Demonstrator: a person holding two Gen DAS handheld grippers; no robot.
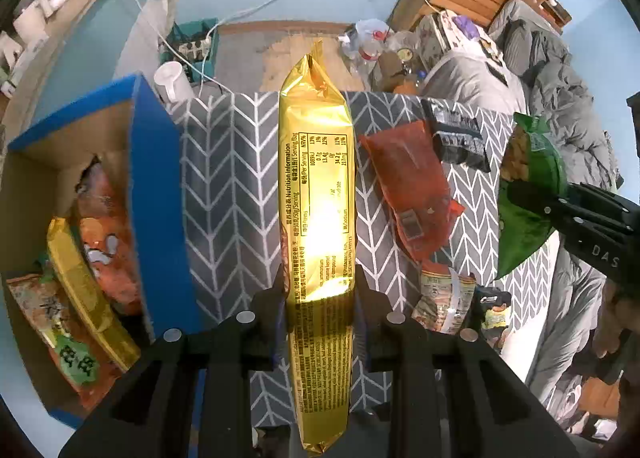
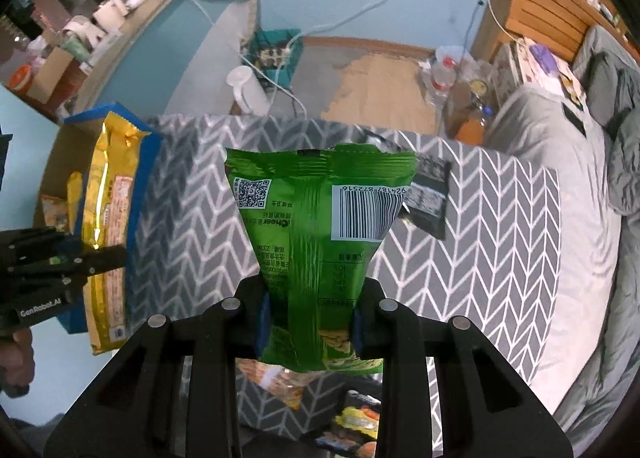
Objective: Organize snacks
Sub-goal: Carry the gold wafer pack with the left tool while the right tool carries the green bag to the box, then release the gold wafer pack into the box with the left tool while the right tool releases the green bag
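Above the chevron-patterned cloth (image 1: pixel 228 178) covering the counter, the left tongs (image 1: pixel 320 290) are clamping a long gold snack packet (image 1: pixel 316 186) near its lower end, so the packet is hanging clear of the cloth with its nutrition panel facing the camera. To the right, the right tongs (image 2: pixel 310 322) are gripping a green snack bag (image 2: pixel 316 218) by its lower part, its barcode and printed back showing, and it too is hanging free above the cloth. At the left edge of the counter a blue-sided cardboard box (image 1: pixel 160 186) is sitting open, already holding a gold packet and several orange ones. An orange pouch (image 1: pixel 408 186), a black packet (image 1: pixel 456 134) touching its upper corner, and a few smaller snacks (image 1: pixel 444 298) are lying on the cloth between the two held items. A grey bed (image 2: pixel 560 162) is running along the counter's right side.
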